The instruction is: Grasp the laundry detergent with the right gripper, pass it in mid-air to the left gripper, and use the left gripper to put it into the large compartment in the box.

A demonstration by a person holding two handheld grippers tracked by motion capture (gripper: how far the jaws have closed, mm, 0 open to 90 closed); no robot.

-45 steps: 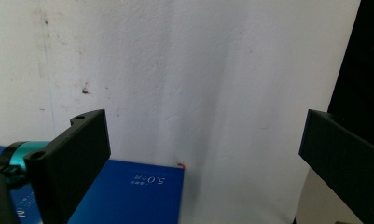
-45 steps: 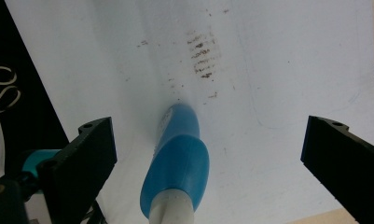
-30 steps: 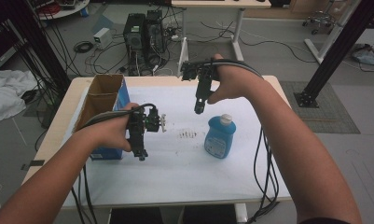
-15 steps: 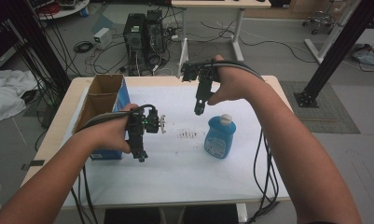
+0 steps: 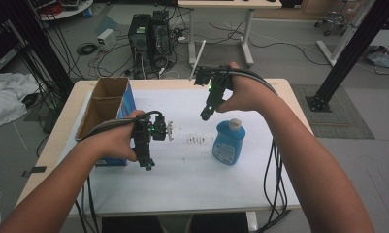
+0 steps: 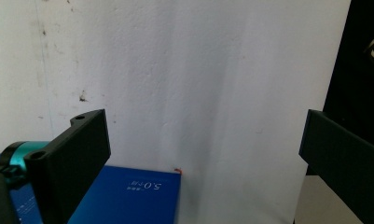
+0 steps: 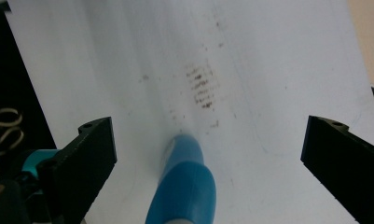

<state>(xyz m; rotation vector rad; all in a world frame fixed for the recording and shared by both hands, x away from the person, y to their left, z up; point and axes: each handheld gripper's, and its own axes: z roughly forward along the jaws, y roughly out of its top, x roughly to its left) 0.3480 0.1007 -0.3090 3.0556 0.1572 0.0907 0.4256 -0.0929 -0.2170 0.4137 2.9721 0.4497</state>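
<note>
While both hands are raised above the white table (image 5: 182, 184), each holds its gripper with the jaws pointing down at the surface. The left gripper (image 5: 147, 162) hangs over the left half of the table, just beside the blue side of an open cardboard box (image 5: 105, 104); in the left gripper view its jaws stand wide apart with nothing between them, and a blue printed panel of the box (image 6: 133, 196) lies below. The right gripper (image 5: 206, 114) is held higher, toward the far side of the table — jaws likewise spread wide and empty in the right gripper view. A blue bottle (image 5: 228, 142) with a pale cap lies on the table to the right of centre, near the right gripper but apart from it; in the right gripper view the bottle (image 7: 187, 186) appears between the two jaws, lower down, untouched. A patch of dark smudges (image 5: 196, 141) marks the tabletop between the bottle and the left gripper — also seen in the right gripper view (image 7: 201, 86). Cables (image 5: 272, 165) trail from the right gripper off the table's near edge.
</note>
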